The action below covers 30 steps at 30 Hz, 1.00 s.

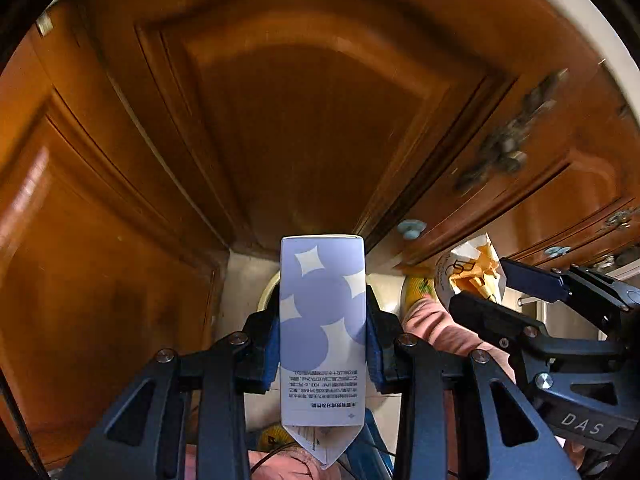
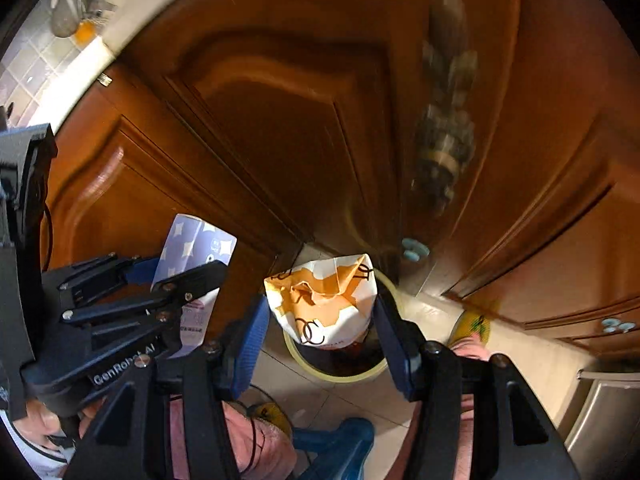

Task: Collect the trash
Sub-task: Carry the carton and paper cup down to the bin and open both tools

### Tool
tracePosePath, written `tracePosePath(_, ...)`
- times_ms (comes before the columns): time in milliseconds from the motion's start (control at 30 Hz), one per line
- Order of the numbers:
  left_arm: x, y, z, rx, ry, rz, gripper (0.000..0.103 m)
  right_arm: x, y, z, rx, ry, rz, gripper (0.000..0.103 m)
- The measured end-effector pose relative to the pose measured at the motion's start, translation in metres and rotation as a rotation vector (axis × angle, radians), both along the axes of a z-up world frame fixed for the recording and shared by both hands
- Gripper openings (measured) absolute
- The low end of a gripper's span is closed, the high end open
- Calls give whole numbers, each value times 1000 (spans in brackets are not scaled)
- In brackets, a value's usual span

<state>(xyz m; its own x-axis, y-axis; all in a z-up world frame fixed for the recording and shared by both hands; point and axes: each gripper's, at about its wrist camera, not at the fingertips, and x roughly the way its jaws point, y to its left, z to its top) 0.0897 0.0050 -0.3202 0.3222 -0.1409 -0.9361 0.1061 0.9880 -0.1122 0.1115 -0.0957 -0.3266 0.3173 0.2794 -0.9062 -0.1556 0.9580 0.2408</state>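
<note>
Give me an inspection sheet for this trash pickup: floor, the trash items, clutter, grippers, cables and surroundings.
Surface: pale tiled floor, seen between the grippers.
Job's things: purple-and-white carton and crumpled orange-and-white paper bag, both held off the floor; round bin with a yellowish rim directly below the bag.
Clutter: blue plastic object on the floor; what it is cannot be told.
Grippers: left gripper shut on the carton; right gripper shut on the bag.
Cables: thin dark cable near the person's pink-clad legs.
Surroundings: brown wooden cabinet doors with pale blue knobs; yellow slipper.
</note>
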Motion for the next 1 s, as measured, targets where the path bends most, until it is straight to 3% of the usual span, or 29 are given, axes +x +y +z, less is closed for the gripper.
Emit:
tracePosePath(300, 7, 0, -78, 1, 89, 2, 33, 13, 3, -61, -15, 78, -23, 55)
tracePosePath(467, 15, -6, -95, 10, 102, -22, 33, 21, 5, -86, -13, 127, -47, 56)
tracePosePath(700, 20, -5, -107, 10, 133, -12, 34, 27, 5, -98, 10, 164, -48, 56)
tracePosePath(800, 23, 0, -111, 1, 151, 5, 38, 30, 2, -107, 26, 198, -51, 56)
tracePosePath(933, 23, 4, -108, 12, 157, 32, 55, 32, -4, -116, 45, 251, -78, 56)
tracePosePath(1000, 24, 6, -110, 8, 165, 41, 59, 31, -6, -119, 44, 264, -89, 58)
